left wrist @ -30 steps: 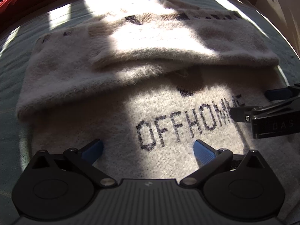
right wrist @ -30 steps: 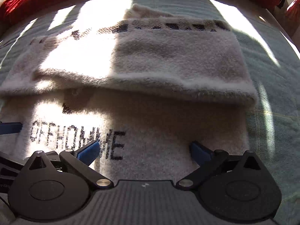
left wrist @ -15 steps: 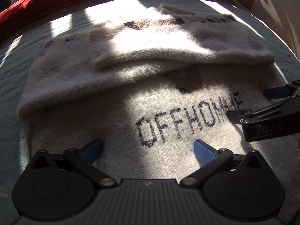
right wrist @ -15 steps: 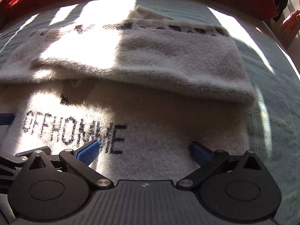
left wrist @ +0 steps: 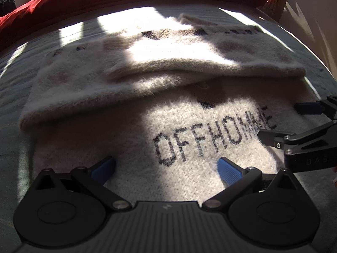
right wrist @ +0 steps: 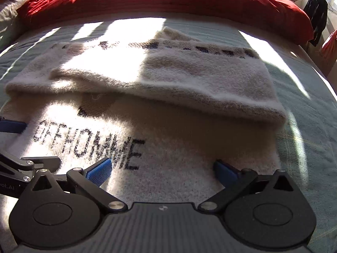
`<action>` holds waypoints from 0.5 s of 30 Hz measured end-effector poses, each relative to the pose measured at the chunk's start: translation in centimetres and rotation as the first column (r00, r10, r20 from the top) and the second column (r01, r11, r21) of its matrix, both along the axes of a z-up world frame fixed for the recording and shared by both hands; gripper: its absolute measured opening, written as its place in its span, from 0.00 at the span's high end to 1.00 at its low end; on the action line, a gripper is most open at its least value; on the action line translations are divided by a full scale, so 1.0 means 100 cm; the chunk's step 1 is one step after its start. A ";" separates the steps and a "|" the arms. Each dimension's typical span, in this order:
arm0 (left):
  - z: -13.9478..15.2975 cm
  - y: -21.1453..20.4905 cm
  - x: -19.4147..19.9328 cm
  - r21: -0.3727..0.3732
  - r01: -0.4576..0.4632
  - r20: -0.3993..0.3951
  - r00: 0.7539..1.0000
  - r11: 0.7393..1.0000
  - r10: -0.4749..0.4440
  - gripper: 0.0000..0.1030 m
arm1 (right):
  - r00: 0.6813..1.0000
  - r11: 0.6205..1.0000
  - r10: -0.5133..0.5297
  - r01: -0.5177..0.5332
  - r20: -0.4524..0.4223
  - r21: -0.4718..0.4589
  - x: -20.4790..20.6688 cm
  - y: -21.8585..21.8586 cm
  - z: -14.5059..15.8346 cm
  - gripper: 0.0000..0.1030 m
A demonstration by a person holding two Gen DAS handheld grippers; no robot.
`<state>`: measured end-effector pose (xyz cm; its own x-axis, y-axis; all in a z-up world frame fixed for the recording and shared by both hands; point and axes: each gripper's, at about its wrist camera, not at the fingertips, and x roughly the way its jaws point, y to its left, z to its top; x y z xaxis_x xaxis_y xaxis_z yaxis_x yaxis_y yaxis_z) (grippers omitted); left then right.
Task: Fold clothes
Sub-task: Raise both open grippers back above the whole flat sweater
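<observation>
Fuzzy cream knit sweater with black "OFFHOMME" lettering (left wrist: 168, 113) lies flat on the pale green quilted bedspread (right wrist: 305, 113), roughly centred, lettering facing up.

Progress: part-folded, as I read it. The far portion is doubled back toward the camera as a thick soft band (right wrist: 147, 80) running across the full width, with a row of black pattern along its far edge. The near panel with the lettering sits as a single exposed layer. Judging by that, at least one more fold is left to make a compact stack; which way it goes, the pictures don't settle.

Left gripper (left wrist: 166, 166): blue pads spread wide, holding nothing, low over the near hem. Right gripper (right wrist: 163, 169): same, spread and empty, just beside the left one, over the near right part.

Edges: the band's folded edge is rounded and lofty, easy to get under. The sweater's right side edge (right wrist: 278, 147) lies clean on the bedspread. The near hem is hidden under the gripper bodies.

Room: bare bedspread on both sides and beyond; red duvet (right wrist: 168, 0) bunched at the far end, well apart.
</observation>
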<state>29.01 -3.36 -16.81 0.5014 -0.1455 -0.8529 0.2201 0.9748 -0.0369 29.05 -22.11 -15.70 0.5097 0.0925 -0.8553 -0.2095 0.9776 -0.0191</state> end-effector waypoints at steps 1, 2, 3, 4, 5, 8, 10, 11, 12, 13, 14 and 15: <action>0.001 -0.001 -0.002 0.005 -0.011 -0.002 1.000 1.000 0.011 0.01 | 1.000 1.000 0.003 -0.003 0.010 0.001 -0.004 -0.001 0.001 0.00; 0.002 -0.002 -0.003 0.011 -0.022 -0.005 1.000 1.000 0.022 0.01 | 1.000 1.000 0.006 -0.006 0.020 0.003 -0.007 -0.002 0.001 0.00; 0.004 -0.003 -0.007 0.024 -0.031 -0.008 0.999 0.999 0.032 0.01 | 1.000 1.000 0.009 -0.010 0.030 0.004 -0.011 -0.003 0.002 0.00; 0.005 -0.005 -0.011 0.040 -0.040 -0.013 0.999 0.998 0.040 0.00 | 0.999 1.000 0.013 -0.013 0.040 0.006 -0.014 -0.003 0.002 0.00; 0.007 -0.006 -0.018 0.052 -0.051 -0.016 0.999 0.997 0.052 0.00 | 0.999 1.000 0.009 -0.010 0.046 0.009 -0.021 -0.005 0.002 0.00; 0.013 -0.006 -0.044 0.070 -0.094 -0.013 0.995 0.993 0.095 0.01 | 0.998 1.000 -0.011 0.010 0.055 0.024 -0.044 -0.010 -0.001 0.00; 0.016 -0.005 -0.069 0.065 -0.113 -0.004 0.994 0.991 0.114 0.01 | 0.998 0.999 -0.024 0.022 0.062 0.034 -0.059 -0.014 -0.002 0.00; 0.016 -0.005 -0.083 0.064 -0.114 0.005 0.993 0.991 0.114 0.01 | 0.997 0.999 -0.031 0.029 0.065 0.038 -0.067 -0.016 -0.003 0.00; 0.015 -0.006 -0.096 0.063 -0.111 0.013 0.994 0.992 0.110 0.01 | 0.997 0.998 -0.038 0.035 0.068 0.043 -0.075 -0.017 -0.004 0.00; 0.014 -0.008 -0.109 0.060 -0.106 0.020 0.994 0.993 0.105 0.01 | 0.996 0.998 -0.045 0.042 0.071 0.048 -0.082 -0.019 -0.005 0.00; 0.013 -0.010 -0.120 0.064 -0.106 0.029 0.994 0.992 0.104 0.01 | 0.996 0.997 -0.052 0.048 0.074 0.053 -0.090 -0.021 -0.005 0.00; 0.012 -0.012 -0.131 0.069 -0.108 0.040 0.994 0.992 0.105 0.01 | 0.995 0.997 -0.059 0.054 0.077 0.058 -0.098 -0.023 -0.006 0.00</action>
